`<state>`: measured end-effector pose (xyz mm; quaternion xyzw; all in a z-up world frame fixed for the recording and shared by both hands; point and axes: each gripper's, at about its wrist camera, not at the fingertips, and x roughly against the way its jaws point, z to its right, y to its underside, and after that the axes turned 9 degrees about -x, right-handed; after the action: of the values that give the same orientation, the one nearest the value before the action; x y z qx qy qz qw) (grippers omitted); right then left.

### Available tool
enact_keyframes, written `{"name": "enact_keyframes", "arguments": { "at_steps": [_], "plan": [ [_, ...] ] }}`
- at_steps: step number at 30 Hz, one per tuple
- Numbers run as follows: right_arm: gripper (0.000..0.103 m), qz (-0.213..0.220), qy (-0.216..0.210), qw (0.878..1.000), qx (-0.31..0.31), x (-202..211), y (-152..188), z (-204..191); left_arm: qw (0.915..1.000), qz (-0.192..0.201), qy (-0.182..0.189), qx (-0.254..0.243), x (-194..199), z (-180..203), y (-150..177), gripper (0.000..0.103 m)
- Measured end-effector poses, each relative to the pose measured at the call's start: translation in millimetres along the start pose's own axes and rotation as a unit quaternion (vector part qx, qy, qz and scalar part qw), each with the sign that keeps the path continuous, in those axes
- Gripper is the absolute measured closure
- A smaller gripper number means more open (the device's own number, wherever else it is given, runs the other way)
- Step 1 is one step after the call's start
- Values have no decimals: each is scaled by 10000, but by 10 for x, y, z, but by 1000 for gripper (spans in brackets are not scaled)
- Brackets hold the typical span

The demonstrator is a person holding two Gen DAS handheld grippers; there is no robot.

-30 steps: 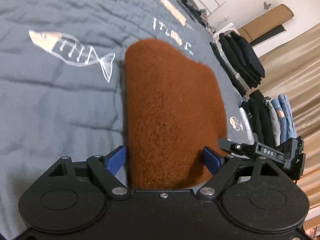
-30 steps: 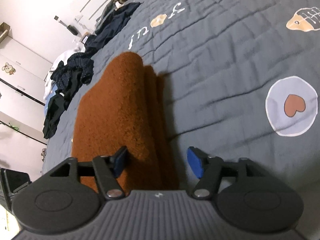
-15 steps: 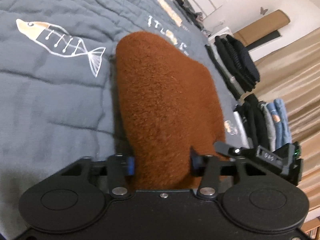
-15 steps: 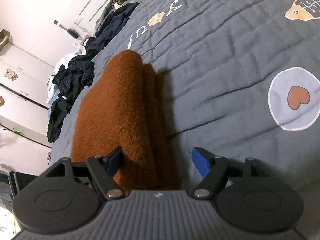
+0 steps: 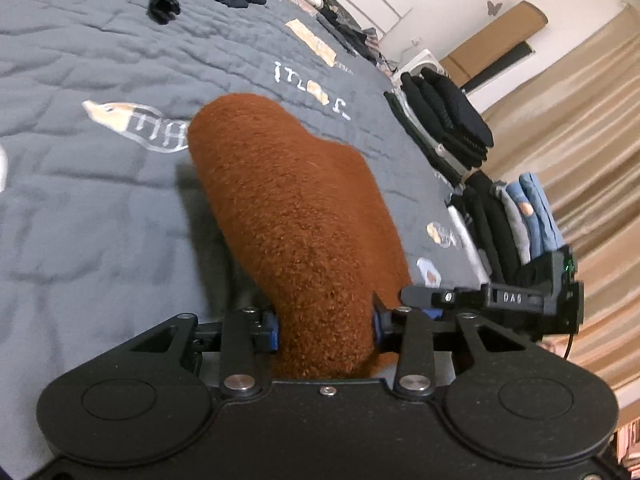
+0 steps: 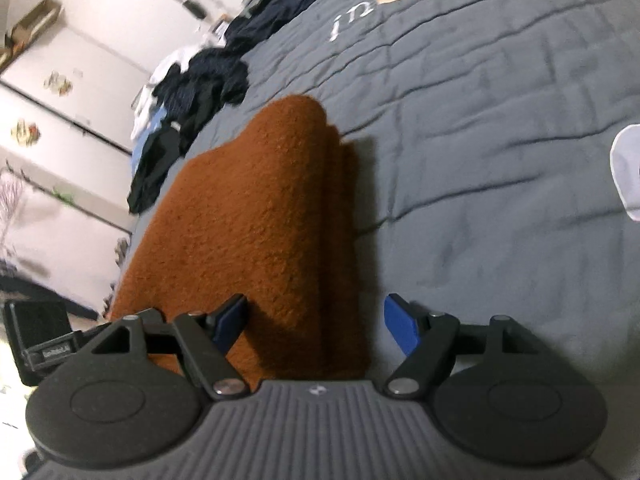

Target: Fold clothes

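left wrist | fingers [image 5: 273, 330] pinch brown garment [image 5: 296, 216] | right fingers [image 6: 400, 328] straddle it

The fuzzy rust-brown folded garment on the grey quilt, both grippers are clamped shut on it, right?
Not both. The left gripper is shut on the fuzzy rust-brown folded garment on the grey quilt, but the right wrist view shows the right gripper open around it.

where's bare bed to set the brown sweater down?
Bare quilt lies right of the brown sweater, out to the white patch; also left of it around the fish print. Crowded: loose dark clothes along the far edge, folded stacks along the curtain-side edge.
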<state>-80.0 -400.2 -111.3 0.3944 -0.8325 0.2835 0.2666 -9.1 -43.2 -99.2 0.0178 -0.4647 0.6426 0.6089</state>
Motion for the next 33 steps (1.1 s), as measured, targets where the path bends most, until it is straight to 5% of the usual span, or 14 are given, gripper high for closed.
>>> {"name": "enact_keyframes", "arguments": {
  "at_steps": [3, 5, 7, 12, 18, 33],
  "plan": [
    [29, 151, -45, 9999, 70, 104, 20, -80, 9994, -297, -115, -151, 49, -12, 104, 59],
    [29, 324, -110, 9994, 94, 164, -8, -134, 9981, -473, -342, -210, 48, -48, 127, 46],
    [29, 494, -193, 9985, 107, 171, -61, -205, 9964, -567, -513, -375, 76, -44, 95, 45],
    [29, 791, -329, 9961, 230, 103, -165, -376, 9961, -56, -602, -637, 298, -31, -14, 33],
    [29, 966, -255, 9947, 248, -71, -238, -479, 9966, 486, -590, -310, 414, -161, -156, 32],
    [29, 99, 461, 9983, 344, -461, -146, -255, 9982, 214, -566, 1, 46, -542, -250, 26]
  ]
}}
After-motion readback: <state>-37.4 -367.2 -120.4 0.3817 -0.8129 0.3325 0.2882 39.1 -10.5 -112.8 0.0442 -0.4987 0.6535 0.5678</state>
